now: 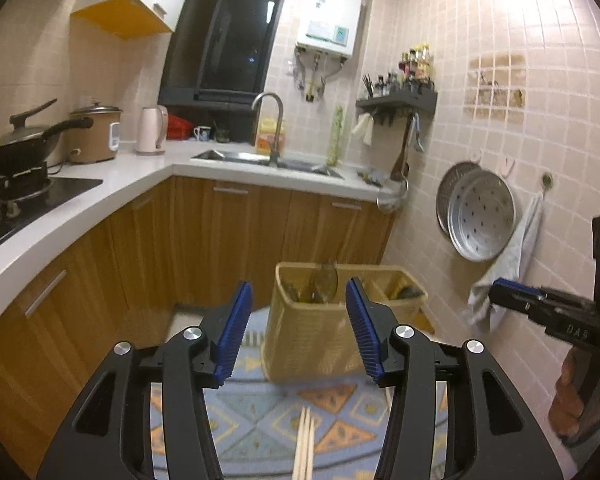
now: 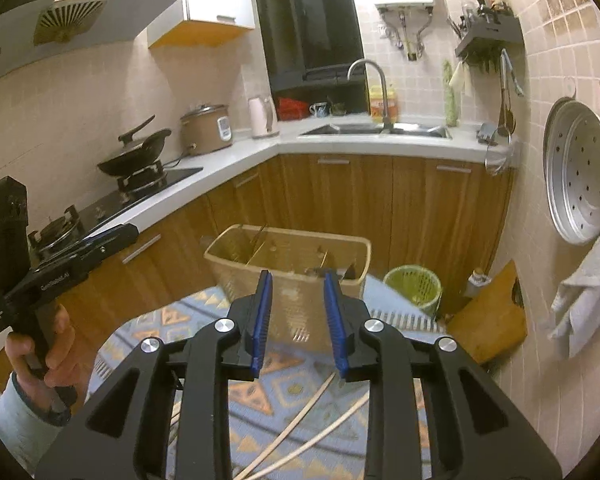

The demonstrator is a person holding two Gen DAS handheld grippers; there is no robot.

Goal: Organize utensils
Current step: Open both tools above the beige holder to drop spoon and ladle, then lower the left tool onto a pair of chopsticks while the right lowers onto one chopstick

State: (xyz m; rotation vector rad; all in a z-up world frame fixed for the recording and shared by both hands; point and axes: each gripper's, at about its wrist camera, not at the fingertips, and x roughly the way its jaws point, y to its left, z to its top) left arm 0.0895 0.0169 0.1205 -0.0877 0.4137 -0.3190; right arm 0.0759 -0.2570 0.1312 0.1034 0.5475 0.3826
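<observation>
both jaws are apart and hold nothing. the left gripper [image 1: 296, 320] and right gripper [image 2: 296, 316] hang over the chopsticks [image 2: 300, 432] lying near on the mat [image 2: 204, 320]. the basket [image 2: 296, 256] stands farther off. chopsticks are light, stiff and thin, so pinch them mid-length.

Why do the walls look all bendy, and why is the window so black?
Both wrist views use fisheye lenses, so the tiled wall and counter edge curve; the window is dark outside, and in the left view lamp glare whitens the upper-right tiles.
</observation>
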